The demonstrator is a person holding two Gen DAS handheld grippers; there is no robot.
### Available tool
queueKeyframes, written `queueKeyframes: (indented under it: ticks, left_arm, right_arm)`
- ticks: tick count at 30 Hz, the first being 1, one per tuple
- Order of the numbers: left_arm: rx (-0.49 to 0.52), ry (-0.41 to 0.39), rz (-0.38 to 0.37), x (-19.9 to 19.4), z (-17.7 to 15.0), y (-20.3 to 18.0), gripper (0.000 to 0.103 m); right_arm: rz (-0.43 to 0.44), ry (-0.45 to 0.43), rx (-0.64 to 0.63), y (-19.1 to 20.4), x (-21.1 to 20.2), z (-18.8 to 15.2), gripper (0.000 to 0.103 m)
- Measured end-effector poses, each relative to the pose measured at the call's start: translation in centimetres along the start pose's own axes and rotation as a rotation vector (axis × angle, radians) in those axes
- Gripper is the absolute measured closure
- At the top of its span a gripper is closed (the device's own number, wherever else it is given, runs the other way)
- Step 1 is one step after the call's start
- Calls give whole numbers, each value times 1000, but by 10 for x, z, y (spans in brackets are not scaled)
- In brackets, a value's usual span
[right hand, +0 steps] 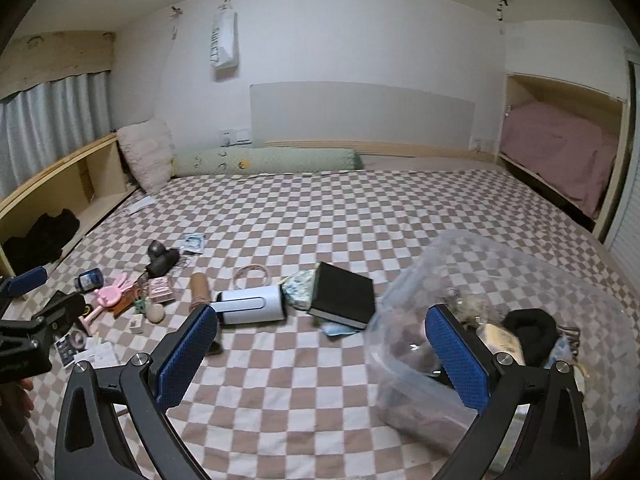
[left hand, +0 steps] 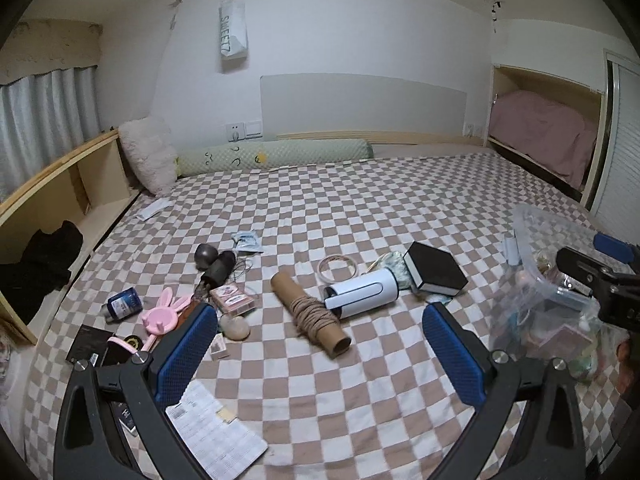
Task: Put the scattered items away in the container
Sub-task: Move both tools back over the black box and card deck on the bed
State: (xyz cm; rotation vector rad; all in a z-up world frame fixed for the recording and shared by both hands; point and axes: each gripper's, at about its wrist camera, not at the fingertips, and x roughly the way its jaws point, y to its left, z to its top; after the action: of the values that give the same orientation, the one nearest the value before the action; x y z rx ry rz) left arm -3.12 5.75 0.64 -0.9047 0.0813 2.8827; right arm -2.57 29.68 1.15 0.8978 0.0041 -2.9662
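Both grippers hang released, jaws spread wide: the left gripper (left hand: 320,344) above the checkered bedspread (left hand: 360,208), the right gripper (right hand: 322,344) at the clear container's (right hand: 404,300) near rim. Left of the container lie a black book (right hand: 344,294), a white cylinder (right hand: 252,304), and a cardboard tube (left hand: 308,314).

A clear plastic bin (right hand: 520,280) stands on the checked bedspread at the right, already holding a black cloth (right hand: 530,330) and small odds and ends. Beside it lie a black book (left hand: 436,268), a white cylinder (left hand: 362,294) on its side, and a cardboard tube (left hand: 310,314) wound with twine. Farther left are a pink bunny mirror (left hand: 162,312), a blue jar (left hand: 122,304) and a pink box (left hand: 232,298).
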Motion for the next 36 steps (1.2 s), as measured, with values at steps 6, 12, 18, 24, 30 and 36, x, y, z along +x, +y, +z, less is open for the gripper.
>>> queueKeyframes:
  ticks: [6, 12, 18, 24, 30, 36]
  left_arm:
    - [5, 14, 22, -6, -9, 22, 0]
    - [4, 40, 83, -8, -20, 49, 0]
    - [-25, 69, 146, -3, -34, 85, 0]
    - [-67, 121, 218, 7, -52, 128, 0]
    - [-124, 174, 286, 15, -70, 167, 0]
    - [-149, 224, 393, 26, -86, 204, 0]
  right_arm:
    - [27, 26, -60, 37, 11, -2, 0]
    - [65, 65, -108, 71, 25, -4, 0]
    - [110, 100, -159, 102, 36, -8, 0]
    - [155, 132, -219, 132, 44, -13, 0]
    - [211, 174, -273, 163, 55, -22, 0]
    - [259, 224, -325, 188, 62, -32, 0]
